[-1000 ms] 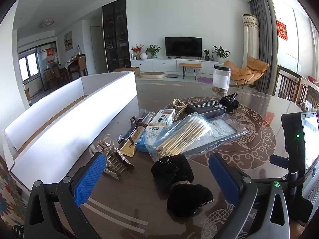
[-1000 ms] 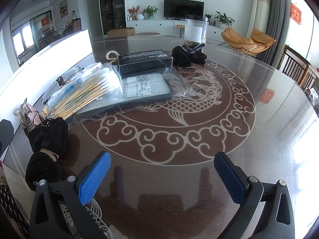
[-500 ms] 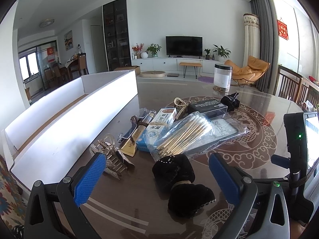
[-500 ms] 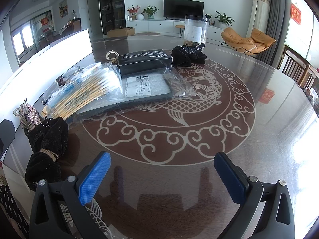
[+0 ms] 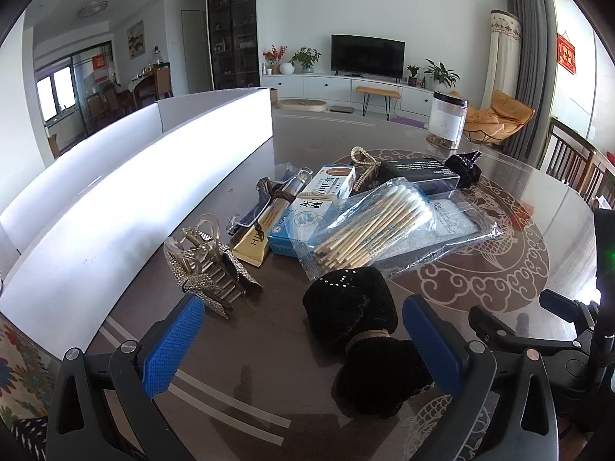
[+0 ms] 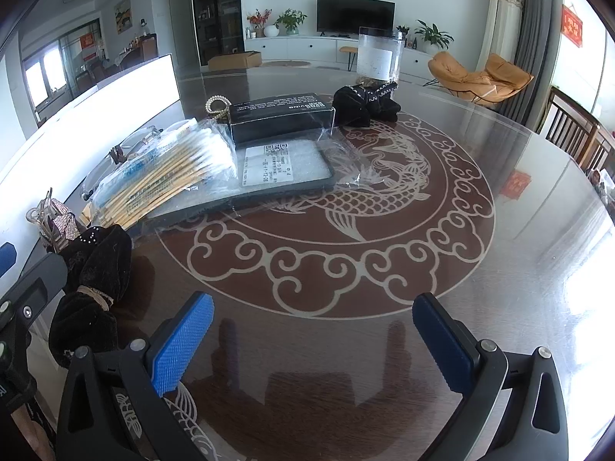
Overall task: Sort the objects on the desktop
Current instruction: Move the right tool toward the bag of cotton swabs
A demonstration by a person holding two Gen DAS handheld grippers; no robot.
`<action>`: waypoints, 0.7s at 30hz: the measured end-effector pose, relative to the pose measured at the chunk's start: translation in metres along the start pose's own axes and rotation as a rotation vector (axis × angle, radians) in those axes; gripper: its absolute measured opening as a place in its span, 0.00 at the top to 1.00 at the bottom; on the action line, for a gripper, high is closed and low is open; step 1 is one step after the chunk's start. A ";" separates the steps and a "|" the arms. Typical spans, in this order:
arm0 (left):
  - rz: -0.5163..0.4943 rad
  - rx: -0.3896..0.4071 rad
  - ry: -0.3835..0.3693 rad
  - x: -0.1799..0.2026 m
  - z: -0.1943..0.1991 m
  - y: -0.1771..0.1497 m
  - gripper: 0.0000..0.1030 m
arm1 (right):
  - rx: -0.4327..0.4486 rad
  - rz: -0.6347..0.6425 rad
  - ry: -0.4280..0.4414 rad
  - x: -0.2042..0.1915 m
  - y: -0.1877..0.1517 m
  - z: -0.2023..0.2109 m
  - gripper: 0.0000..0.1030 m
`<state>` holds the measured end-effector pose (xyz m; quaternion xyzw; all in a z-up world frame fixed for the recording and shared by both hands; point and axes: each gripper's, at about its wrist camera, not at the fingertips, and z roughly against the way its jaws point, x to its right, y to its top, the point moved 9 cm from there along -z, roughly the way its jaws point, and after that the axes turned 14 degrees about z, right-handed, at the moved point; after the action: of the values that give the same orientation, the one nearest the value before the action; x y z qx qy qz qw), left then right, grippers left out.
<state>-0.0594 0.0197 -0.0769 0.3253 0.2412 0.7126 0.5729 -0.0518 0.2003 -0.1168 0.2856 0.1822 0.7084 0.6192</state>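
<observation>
Two blue-padded grippers hang spread wide, holding nothing. Left gripper [image 5: 301,336] has dipped closer since a second ago, its right pad now beside the black velvet bow scrunchie [image 5: 365,345], whose long axis runs eleven to five. Right gripper [image 6: 313,338] stays over bare glossy table [image 6: 519,230].

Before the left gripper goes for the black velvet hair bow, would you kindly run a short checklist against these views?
1. Left gripper open: ok.
2. Black velvet hair bow lies between its blue fingers: ok.
3. Bow free of the bagged cotton swabs: cannot tell, the edges meet.
4. Rhinestone hair claw outside the closing path: ok.
5. Right gripper open, empty, over bare table: ok.
6. White cardboard box has space: cannot tell.
</observation>
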 end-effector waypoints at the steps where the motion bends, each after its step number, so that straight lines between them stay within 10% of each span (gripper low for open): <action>1: 0.028 -0.013 -0.004 -0.006 -0.002 0.001 0.00 | -0.003 0.000 -0.001 0.000 0.000 -0.001 0.00; 7: 0.183 -0.117 -0.016 -0.033 -0.019 -0.003 0.00 | 0.014 -0.009 -0.004 0.002 0.000 0.002 0.00; 21: 0.141 -0.104 0.025 -0.030 -0.019 -0.006 0.00 | 0.039 -0.024 0.030 0.003 0.001 0.007 0.00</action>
<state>-0.0658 -0.0071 -0.0998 0.3025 0.1874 0.7666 0.5345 -0.0484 0.2020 -0.1107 0.2849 0.2087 0.7014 0.6191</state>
